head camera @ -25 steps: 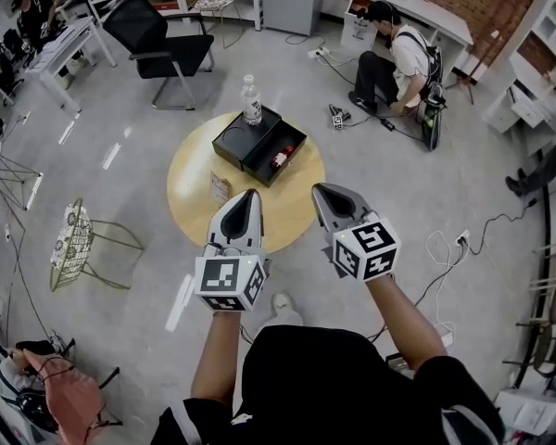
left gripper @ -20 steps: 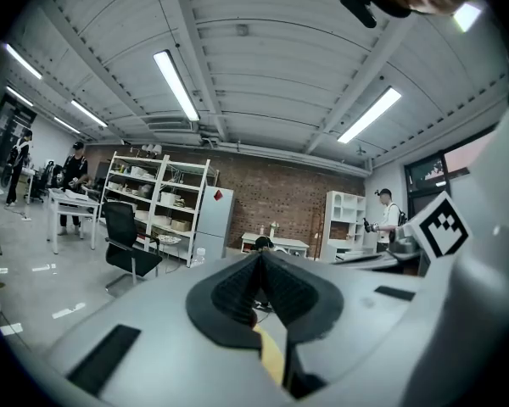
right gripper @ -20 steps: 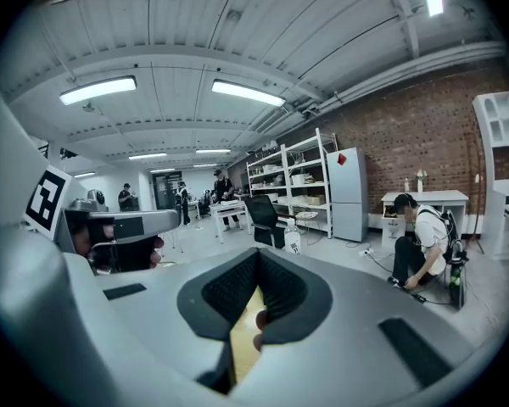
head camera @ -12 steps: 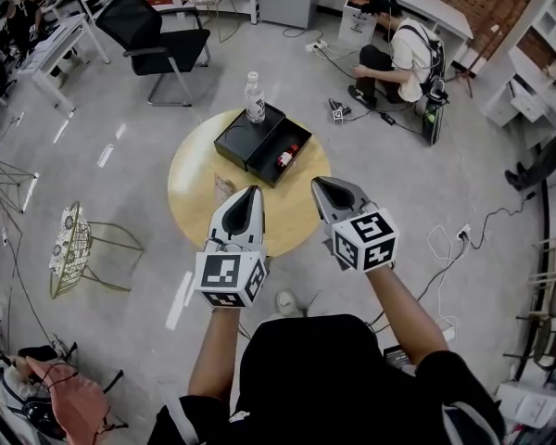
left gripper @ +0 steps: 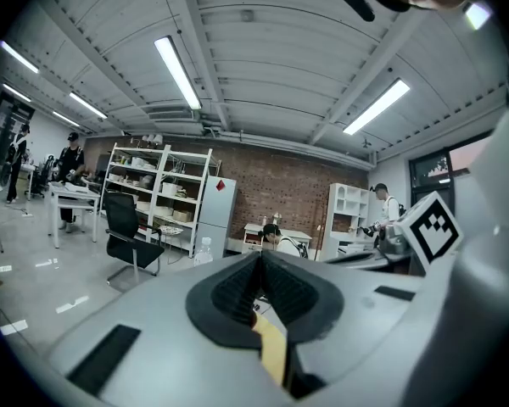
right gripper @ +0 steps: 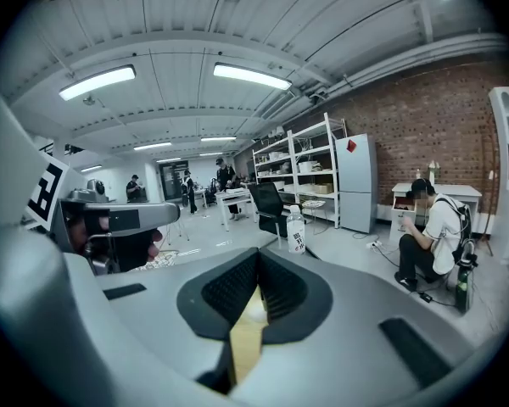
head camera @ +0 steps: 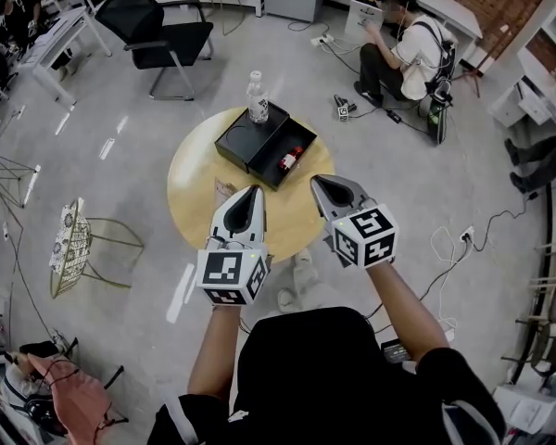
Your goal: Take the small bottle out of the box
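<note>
1. Left gripper (head camera: 251, 194), right gripper (head camera: 321, 184): ribbed black pads closed together, both empty.
2. Small bottle (head camera: 288, 159) (red label) lies inside the matte black box (head camera: 250, 137) on the round wooden table (head camera: 190, 188).

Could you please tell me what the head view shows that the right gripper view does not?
Only the head view shows the open black box with the small bottle lying inside. Only the right gripper view shows the ceiling lights and, close up, the right gripper with jaws together. Both show the water bottle and the crouching person.
</note>
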`<state>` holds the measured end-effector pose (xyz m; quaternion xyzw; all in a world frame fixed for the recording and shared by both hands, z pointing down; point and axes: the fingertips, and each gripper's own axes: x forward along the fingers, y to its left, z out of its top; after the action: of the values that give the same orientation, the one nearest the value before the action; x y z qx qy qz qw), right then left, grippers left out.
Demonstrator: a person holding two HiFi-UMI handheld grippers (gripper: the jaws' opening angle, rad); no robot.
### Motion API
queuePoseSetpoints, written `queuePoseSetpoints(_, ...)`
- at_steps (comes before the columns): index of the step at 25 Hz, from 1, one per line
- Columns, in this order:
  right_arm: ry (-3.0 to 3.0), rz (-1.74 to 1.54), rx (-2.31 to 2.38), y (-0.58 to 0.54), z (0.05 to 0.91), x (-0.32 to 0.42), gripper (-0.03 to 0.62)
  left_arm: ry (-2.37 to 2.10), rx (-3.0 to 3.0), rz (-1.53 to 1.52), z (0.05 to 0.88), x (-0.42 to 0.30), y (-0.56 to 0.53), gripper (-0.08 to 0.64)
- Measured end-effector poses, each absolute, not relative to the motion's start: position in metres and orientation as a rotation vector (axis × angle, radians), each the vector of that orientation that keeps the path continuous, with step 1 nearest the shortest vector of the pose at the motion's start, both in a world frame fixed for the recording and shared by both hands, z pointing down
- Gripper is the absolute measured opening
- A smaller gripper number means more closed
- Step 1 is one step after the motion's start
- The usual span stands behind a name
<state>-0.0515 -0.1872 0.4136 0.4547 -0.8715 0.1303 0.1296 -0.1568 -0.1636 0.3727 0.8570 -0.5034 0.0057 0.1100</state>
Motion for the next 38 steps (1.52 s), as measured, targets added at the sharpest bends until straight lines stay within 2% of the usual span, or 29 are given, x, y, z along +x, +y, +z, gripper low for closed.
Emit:
queuePoseSetpoints(17,-2.518,0.495,1.207,-0.298,0.460,-0.023,0.003,-1.412,2.417,0.204,0.430,-0.116,-0.274,0.012)
queuePoseSetpoints(33,-2.485,0.656,1.127,-0.368,0.520,0.006,0.003,-1.319,2.232,0.448,0.542,-0.085,-0.349,0.020)
queuePoseSetpoints(38,-2.467,0.704,1.114,-0.386,0.537,0.012,0.003,-1.275,2.186,0.528,0.575,-0.083,-0.365,0.046)
